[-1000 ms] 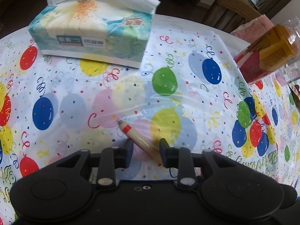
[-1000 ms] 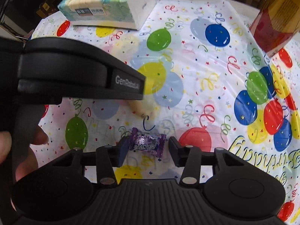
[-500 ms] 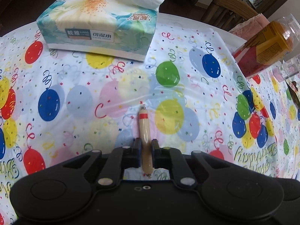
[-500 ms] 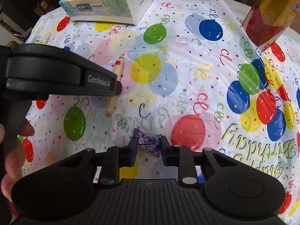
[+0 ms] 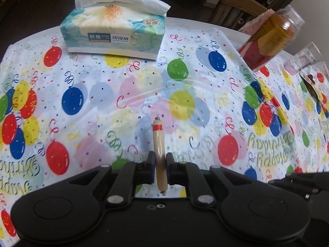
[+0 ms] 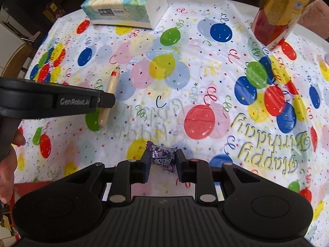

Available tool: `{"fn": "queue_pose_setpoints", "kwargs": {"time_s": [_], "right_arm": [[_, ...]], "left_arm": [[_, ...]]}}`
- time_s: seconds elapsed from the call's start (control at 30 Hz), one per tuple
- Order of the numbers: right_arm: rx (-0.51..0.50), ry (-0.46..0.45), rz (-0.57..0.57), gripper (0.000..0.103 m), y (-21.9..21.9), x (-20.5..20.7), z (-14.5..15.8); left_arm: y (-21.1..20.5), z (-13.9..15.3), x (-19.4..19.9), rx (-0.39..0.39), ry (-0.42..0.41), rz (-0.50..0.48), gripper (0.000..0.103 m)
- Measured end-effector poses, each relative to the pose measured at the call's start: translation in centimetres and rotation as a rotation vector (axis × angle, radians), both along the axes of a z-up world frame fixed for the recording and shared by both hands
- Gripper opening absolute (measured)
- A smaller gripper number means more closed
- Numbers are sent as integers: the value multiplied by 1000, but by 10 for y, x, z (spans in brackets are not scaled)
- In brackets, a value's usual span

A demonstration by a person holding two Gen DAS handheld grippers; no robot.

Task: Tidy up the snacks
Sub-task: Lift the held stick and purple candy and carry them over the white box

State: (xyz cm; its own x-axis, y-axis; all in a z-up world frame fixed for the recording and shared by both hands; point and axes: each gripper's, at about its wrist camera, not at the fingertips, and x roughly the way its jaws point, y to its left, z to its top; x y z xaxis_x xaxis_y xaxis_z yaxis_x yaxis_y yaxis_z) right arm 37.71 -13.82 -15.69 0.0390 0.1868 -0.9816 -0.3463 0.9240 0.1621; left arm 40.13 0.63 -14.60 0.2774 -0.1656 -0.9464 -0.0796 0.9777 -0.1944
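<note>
Near the table's front edge, the right gripper [image 6: 162, 161] pinched a purple candy [image 6: 163, 156] by its crinkly wrapper, liable to slip, while farther in the left gripper [image 5: 160, 165] clamped the smooth sausage stick [image 5: 159, 150] off-centre, liable to pivot.

My left hand-held gripper [image 5: 160, 169]: jaws pinched nearly together, level, pointing forward. My right hand-held gripper [image 6: 162, 165]: jaws narrowed, low. My left hand [image 6: 8, 164] wraps its handle.
</note>
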Motion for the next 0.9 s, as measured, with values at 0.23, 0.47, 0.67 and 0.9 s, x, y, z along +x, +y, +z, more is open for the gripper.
{"fn": "queue_pose_setpoints", "kwargs": {"time_s": [0.23, 0.47, 0.67, 0.9], "right_arm": [[7, -31, 22, 25, -6, -26, 32], [14, -60, 35, 25, -6, -57, 62], [21, -84, 57, 25, -1, -93, 85], [31, -101, 70, 25, 1, -135, 103]], "left_arm": [[2, 30, -31, 0, -45, -34, 7], [7, 60, -68, -3, -86, -62, 7], [6, 79, -105, -2, -113, -110, 7], [7, 95, -150, 1, -133, -152, 7]]}}
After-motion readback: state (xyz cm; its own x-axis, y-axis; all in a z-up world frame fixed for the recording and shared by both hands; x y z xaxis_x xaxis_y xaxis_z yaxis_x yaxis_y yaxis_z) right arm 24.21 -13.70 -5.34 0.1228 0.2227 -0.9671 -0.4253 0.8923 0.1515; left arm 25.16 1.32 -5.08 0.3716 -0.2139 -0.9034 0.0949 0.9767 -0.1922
